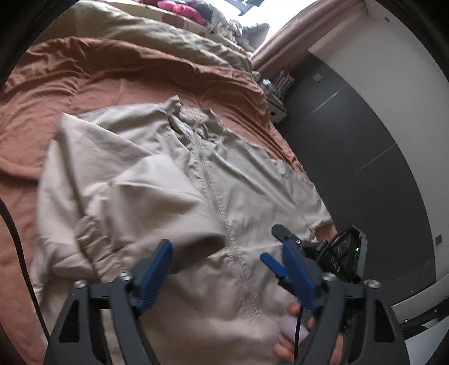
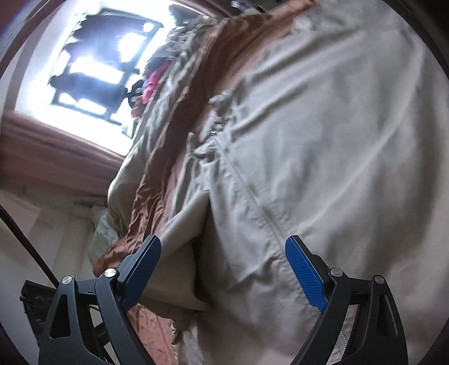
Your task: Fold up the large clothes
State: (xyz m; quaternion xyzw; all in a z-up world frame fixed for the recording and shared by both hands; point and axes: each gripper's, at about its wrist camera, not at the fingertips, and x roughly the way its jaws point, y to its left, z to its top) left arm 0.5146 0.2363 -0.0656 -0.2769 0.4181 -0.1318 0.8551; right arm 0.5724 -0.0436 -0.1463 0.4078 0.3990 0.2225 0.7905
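A beige zip-up jacket (image 1: 179,174) lies front-up on the brown bedsheet (image 1: 84,84), collar toward the far side. One sleeve is folded across its chest, with the elastic cuff (image 1: 92,244) near my left fingers. My left gripper (image 1: 227,264) hovers open over the jacket's lower front, nothing between its blue pads. My right gripper (image 1: 271,244) shows at the jacket's right edge, open, with a person's hand (image 1: 291,334) below it. In the right wrist view the jacket (image 2: 322,140) fills the frame, its zipper (image 2: 269,219) running between the open right gripper (image 2: 224,252) fingers, which grip nothing.
An olive duvet (image 1: 157,36) and a pile of pink clothes (image 1: 182,9) lie at the far end of the bed. A dark wall panel (image 1: 350,134) and a small cluttered shelf (image 1: 276,92) flank the bed's right side. A bright window (image 2: 92,70) with a curtain (image 2: 50,140) is seen at left.
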